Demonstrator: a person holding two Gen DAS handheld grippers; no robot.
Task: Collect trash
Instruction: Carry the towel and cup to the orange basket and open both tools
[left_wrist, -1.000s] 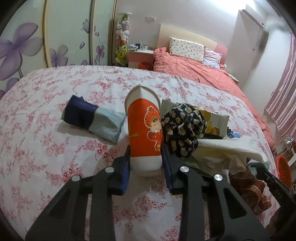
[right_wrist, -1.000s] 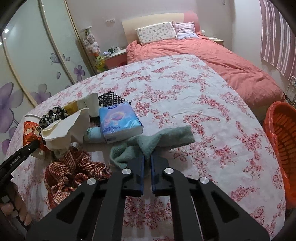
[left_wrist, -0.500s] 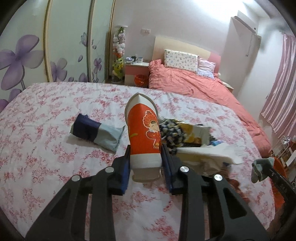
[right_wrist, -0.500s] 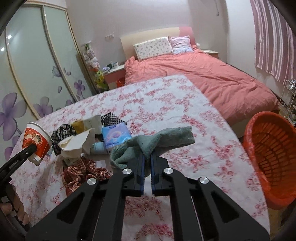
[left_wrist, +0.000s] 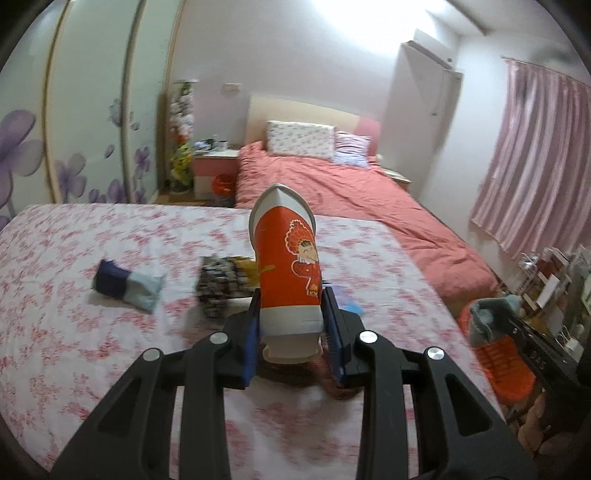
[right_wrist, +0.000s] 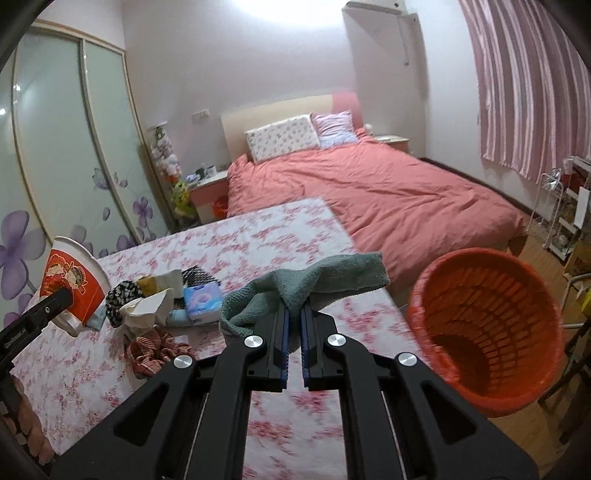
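My left gripper is shut on a red and white paper cup with a cartoon figure, held in the air above the floral bedspread; the cup also shows in the right wrist view. My right gripper is shut on a grey-green cloth, lifted above the bed's edge, to the left of an orange plastic basket on the floor. The cloth and basket also show at the right of the left wrist view.
On the bedspread lie a blue tissue pack, crumpled white paper, a black-and-white floral cloth, a red checked cloth and a blue folded cloth. A pink bed stands behind. A rack stands at the right wall.
Both grippers have risen and drawn back from the bed with their loads. The right gripper has swung right, bringing the orange basket close beside the cloth.
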